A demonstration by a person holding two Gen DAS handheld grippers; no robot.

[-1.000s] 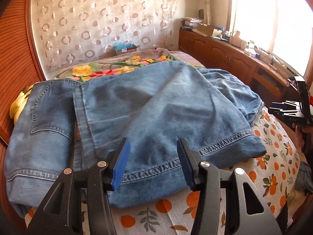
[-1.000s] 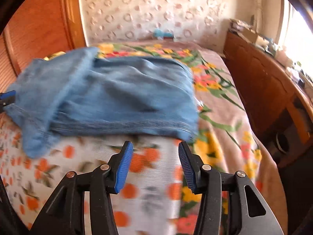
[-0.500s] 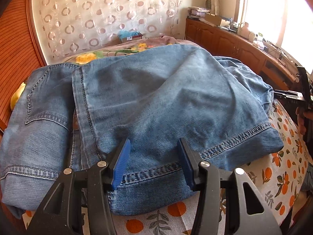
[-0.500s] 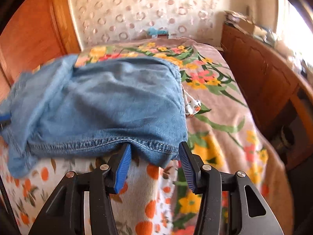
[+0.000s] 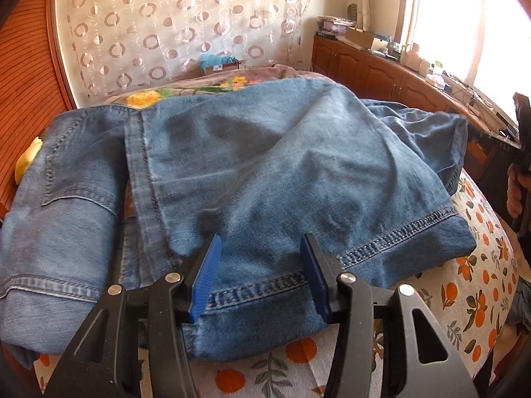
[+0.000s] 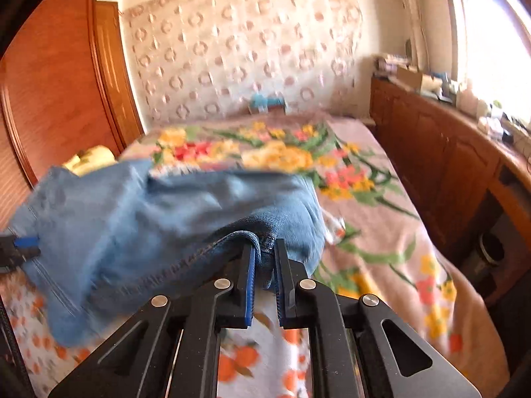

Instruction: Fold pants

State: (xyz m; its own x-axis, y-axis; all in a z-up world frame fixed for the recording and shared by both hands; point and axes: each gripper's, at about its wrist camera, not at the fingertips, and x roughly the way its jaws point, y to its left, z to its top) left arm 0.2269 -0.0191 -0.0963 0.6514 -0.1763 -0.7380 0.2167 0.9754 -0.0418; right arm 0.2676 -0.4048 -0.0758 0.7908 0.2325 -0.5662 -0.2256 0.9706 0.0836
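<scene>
Jeans (image 5: 265, 172) are laid part-folded on the bed (image 6: 381, 232); a hem corner is being pinched by the closing right claw (image 6: 264, 265), seemingly for folding, while the left claw (image 5: 262, 275) is held spread over the hem.

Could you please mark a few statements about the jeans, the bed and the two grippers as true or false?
1. The right gripper has denim of the jeans between its closing jaws. True.
2. The left gripper is clamped shut on a hem. False: its jaws stand apart over the hem, gripping nothing.
3. The jeans lie on a bare wooden floor. False: they lie on a bed with an orange-print sheet.
4. A back pocket of the jeans faces up. True.
5. The wooden cabinets stand under the window. True.
</scene>
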